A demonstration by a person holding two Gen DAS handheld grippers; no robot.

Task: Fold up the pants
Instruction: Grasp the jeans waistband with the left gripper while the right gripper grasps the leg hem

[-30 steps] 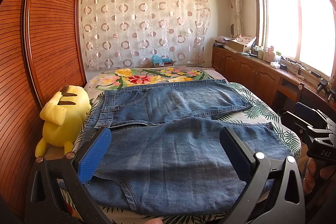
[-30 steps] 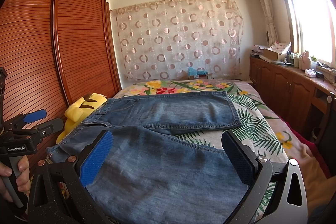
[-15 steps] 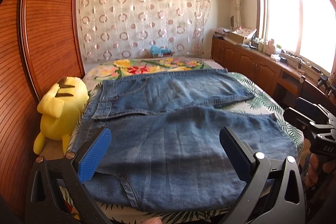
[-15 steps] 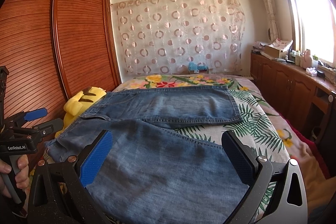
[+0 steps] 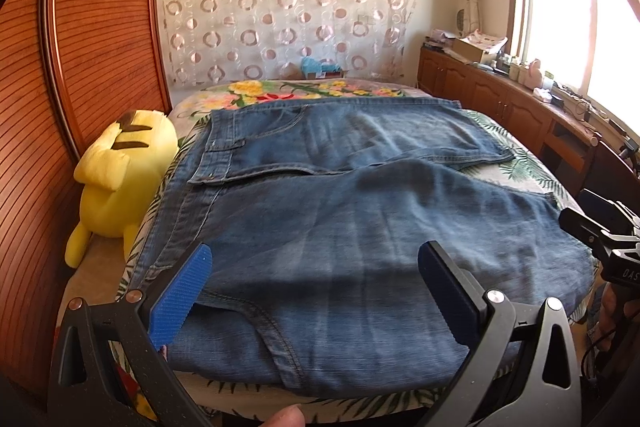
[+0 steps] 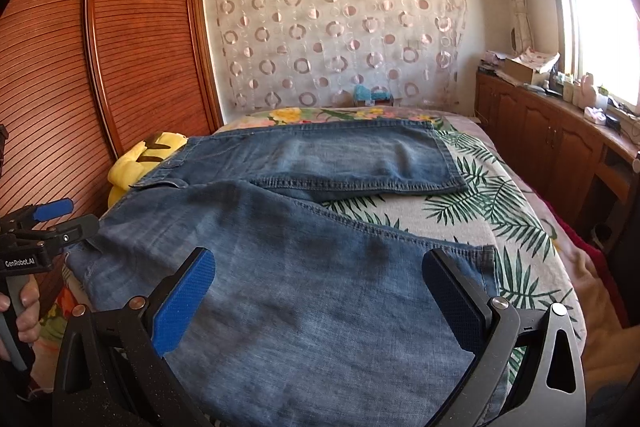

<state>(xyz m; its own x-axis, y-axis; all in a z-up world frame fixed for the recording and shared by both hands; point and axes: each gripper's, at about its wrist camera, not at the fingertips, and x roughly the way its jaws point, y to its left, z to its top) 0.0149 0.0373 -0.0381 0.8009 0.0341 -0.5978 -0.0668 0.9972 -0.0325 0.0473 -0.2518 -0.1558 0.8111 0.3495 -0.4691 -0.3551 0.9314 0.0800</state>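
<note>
Two denim legs of the pants point(image 5: 360, 227) are spread flat on the bed point(image 6: 500, 211), long axis running left to right across both views. The waistband end is judged nearer the left hand-held gripper point(image 5: 316, 291), the hems nearer the right hand-held gripper point(image 6: 320, 295); both are held wide apart, nothing gripped.

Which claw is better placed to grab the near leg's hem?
Right, probably. The right claw hangs open near the hem of the jeans; the left claw is open by the waistband end.
</note>
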